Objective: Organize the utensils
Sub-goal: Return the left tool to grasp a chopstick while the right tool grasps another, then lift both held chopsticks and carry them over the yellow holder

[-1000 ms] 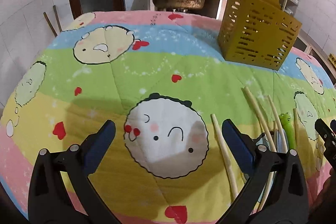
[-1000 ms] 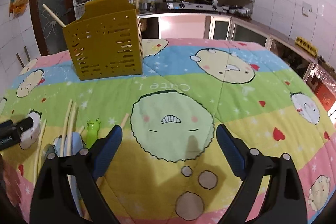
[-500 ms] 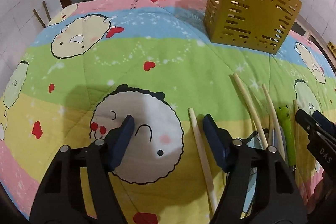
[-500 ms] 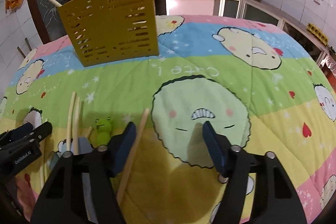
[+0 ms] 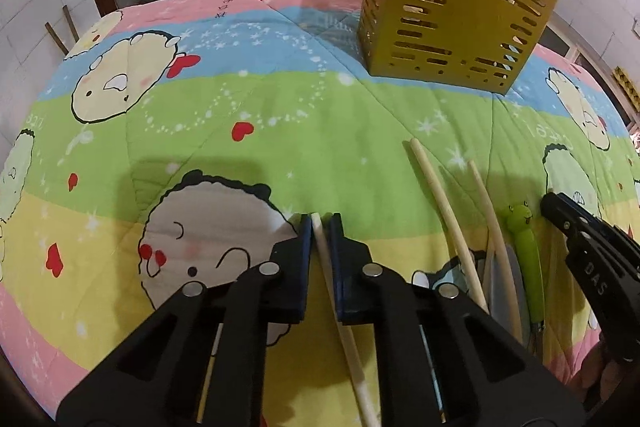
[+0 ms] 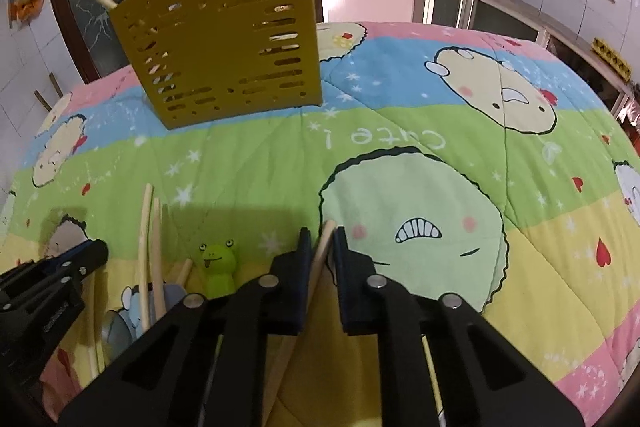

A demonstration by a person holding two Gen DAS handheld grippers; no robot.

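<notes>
Both grippers pinch chopsticks on the quilt [image 5: 280,115]: left gripper [image 5: 320,223] grips one chopstick [image 5: 325,259], right gripper [image 6: 320,239] closing on another chopstick [image 6: 322,251].

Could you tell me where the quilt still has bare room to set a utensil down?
Free: the wide stretch right of the right gripper, over the green frowning face, and the band left of the left gripper, below the yellow holder. Crowded: between the grippers, where loose chopsticks and the frog-handled utensil lie together.
</notes>
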